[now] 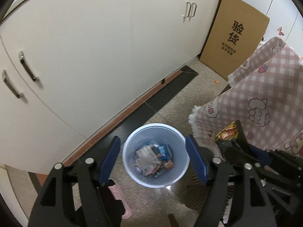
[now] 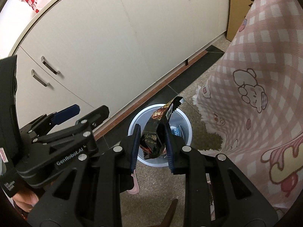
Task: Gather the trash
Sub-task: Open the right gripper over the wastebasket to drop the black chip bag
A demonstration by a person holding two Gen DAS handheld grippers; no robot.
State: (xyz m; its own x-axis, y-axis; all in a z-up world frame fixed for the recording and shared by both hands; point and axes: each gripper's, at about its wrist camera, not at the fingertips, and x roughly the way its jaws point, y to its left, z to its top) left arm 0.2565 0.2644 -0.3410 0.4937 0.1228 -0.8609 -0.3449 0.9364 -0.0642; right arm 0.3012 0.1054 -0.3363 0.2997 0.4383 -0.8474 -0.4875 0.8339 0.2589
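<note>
Several wrappers already lie in the bin [image 1: 156,181]; the right gripper [image 2: 152,141] grips a snack packet [image 2: 157,132] above it, undropped; left gripper [image 1: 152,158] released.

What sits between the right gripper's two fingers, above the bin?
A black snack wrapper, pinched between the right gripper's blue pads over the white trash bin; the right wrist view shows it.

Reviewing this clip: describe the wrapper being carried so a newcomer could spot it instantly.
Start at the pale blue bin on the floor by the white cabinets. Directly above it, the right gripper pinches a snack wrapper. Unlike the crumpled pale papers inside the bin, it is glossy black with red-gold print and a jagged edge.
</note>
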